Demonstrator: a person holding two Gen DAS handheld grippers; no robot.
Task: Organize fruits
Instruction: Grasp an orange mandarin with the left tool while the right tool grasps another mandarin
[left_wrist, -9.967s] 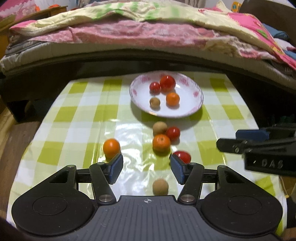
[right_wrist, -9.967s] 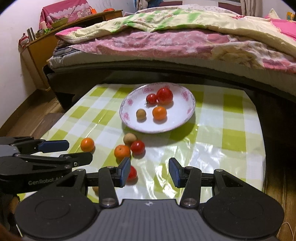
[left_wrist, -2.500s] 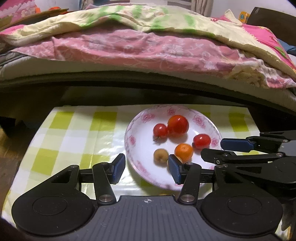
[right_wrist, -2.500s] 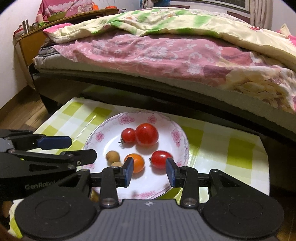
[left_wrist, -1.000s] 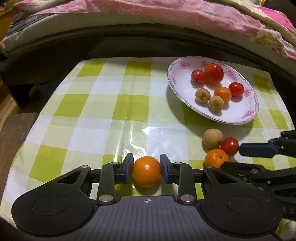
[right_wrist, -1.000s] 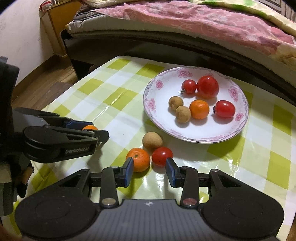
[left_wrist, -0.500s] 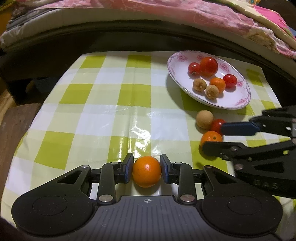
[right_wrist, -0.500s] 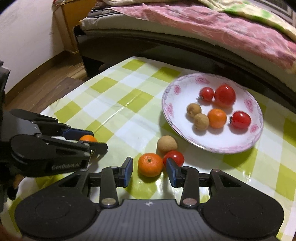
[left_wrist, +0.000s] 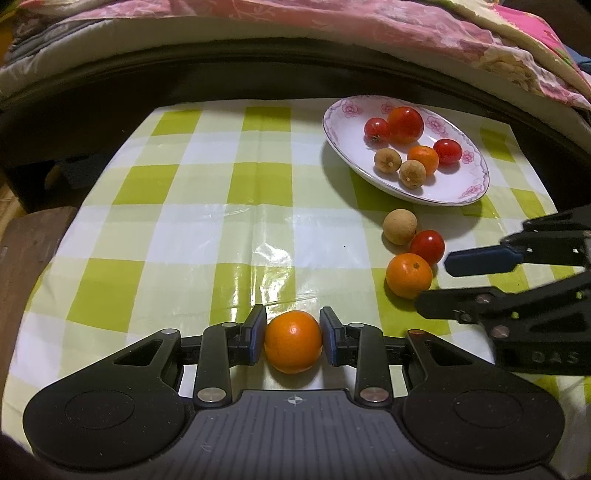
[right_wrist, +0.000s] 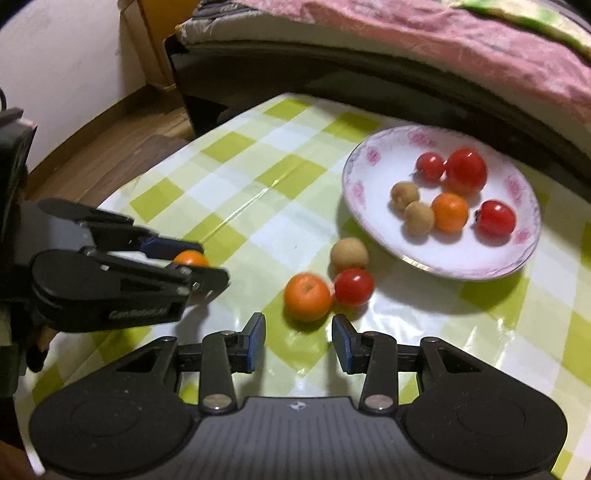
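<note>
We have an orange (left_wrist: 293, 341) pinched squarely between the pads of our left claw (left_wrist: 293, 341), both pads pressed on its sides, low over the checked tabletop (left_wrist: 184, 206); whether it has lifted clear we cannot tell. Gripping across the middle makes sense, since round fruit would roll out of anything lopsided.

Ahead and to the right of that claw sits the plate (left_wrist: 476, 184), already carrying three tomatoes, two brown longans and a small orange, so we judge this as the destination. Between claw and plate, three loose fruits huddle touching: a second orange (left_wrist: 409, 276), a cherry tomato (left_wrist: 427, 246) and a longan (left_wrist: 399, 226).

Our right claw (right_wrist: 298, 341) hangs with its pads spread wide and nothing between them, the second orange (right_wrist: 308, 297) just ahead of the gap, likely its next pick.

The left view shows the grip itself cleanly. The right view, slightly blurred, hides most of the held orange (right_wrist: 191, 257) behind the left claw's (right_wrist: 192, 266) finger, but shows the bed frame (right_wrist: 332, 70) and the wooden floor (right_wrist: 92, 147) beyond the tabletop's left edge.
</note>
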